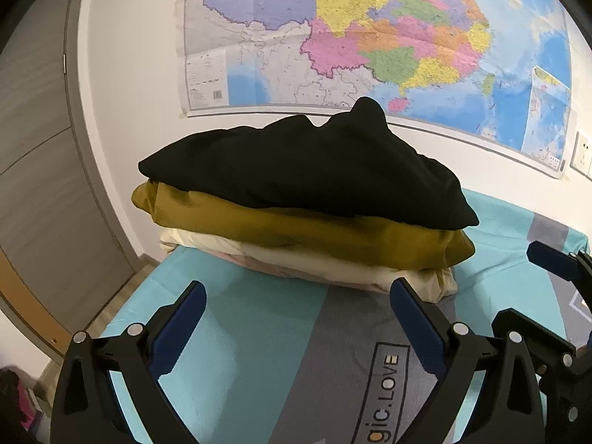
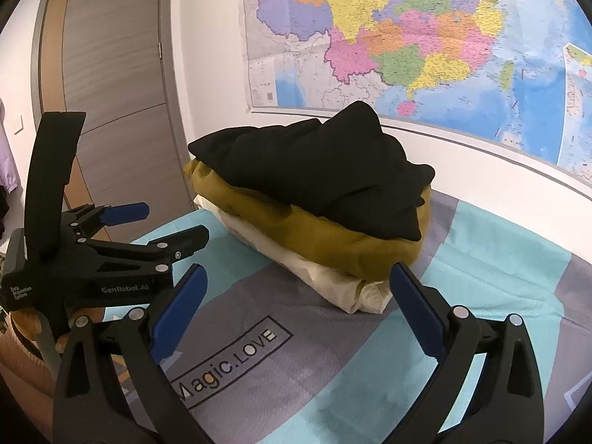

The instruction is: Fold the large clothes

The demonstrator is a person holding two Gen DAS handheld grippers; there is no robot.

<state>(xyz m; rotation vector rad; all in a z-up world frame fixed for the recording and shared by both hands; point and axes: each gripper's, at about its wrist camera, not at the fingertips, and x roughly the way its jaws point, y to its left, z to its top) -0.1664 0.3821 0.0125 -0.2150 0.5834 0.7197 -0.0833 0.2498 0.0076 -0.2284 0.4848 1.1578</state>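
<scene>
Three folded garments point(image 1: 296, 222), undersides hidden

White wall point(image 1: 129, 74), colourful map point(image 1: 370, 37), grey door point(image 2: 122, 74).

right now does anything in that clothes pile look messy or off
The black garment on top is bunched, with a peak sticking up at the back instead of lying flat like the mustard one and the cream one under it. It also sits skewed across the pile. Nothing is spilled or damaged.
</scene>
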